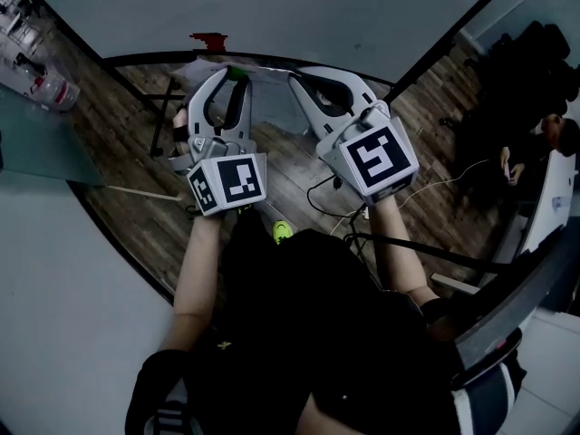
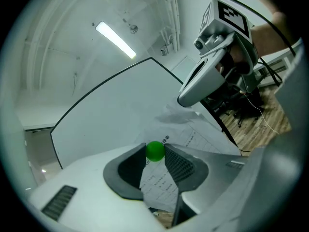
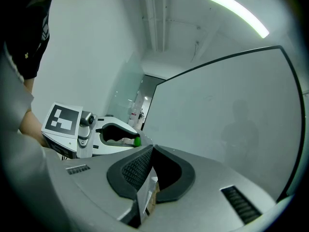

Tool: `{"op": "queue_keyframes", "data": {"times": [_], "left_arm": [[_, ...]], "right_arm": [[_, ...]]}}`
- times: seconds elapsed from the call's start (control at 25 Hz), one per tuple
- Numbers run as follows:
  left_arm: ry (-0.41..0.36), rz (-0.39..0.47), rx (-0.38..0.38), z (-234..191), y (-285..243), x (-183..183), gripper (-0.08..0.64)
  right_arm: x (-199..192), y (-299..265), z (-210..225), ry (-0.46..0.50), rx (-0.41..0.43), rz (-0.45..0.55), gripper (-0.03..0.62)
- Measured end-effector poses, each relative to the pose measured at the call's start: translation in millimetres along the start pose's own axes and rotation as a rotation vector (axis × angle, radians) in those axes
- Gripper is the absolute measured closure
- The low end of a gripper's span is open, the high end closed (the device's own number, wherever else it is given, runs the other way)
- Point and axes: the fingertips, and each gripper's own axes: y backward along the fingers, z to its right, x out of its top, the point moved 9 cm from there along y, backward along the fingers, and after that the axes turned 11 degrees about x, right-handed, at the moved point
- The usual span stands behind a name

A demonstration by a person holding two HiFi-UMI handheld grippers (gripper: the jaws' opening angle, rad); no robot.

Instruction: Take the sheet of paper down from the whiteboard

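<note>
Shows a blank, black-framed whiteboard [image 1: 272,7] across the top of the head view, with no writing to read on it in any view. Gives plank floor [image 1: 127,161] below the whiteboard in the head view only, and a ceiling lamp [image 2: 116,39] above the whiteboard in the two gripper views only. Finds the sheet [image 1: 268,93] by the whiteboard's lower edge, spanning between the two grippers; cannot tell whether it touches the whiteboard. Carries printed rows and table lines in the left gripper view, too small to read. Turns up edge-on in the right gripper view, hiding the print. Has the right gripper [image 1: 294,80] with jaws together, clamped on the sheet's edge. Has the left gripper [image 1: 234,78] with jaws partly apart, closed on a green ball [image 2: 155,150] at the pad tips, the sheet running between the jaws behind it. Bears black-and-white square markers [image 1: 376,159] on each gripper's cube, no letters. Leaves a small red mark [image 1: 210,40] on the whiteboard, above the left gripper, in the head view alone.
</note>
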Motion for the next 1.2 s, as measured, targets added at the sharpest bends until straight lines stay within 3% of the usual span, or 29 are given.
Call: {"op": "queue_keyframes", "data": {"times": [0.56, 1.2], "left_arm": [[-0.019, -0.029, -0.009, 17, 36, 18, 0.414], [-0.018, 0.003, -0.022, 13, 49, 30, 0.414]], "right_arm": [[-5, 33, -20, -0.036, 0.047, 0.051, 0.565], [3, 38, -32, -0.036, 0.062, 0.095, 0.565]]}}
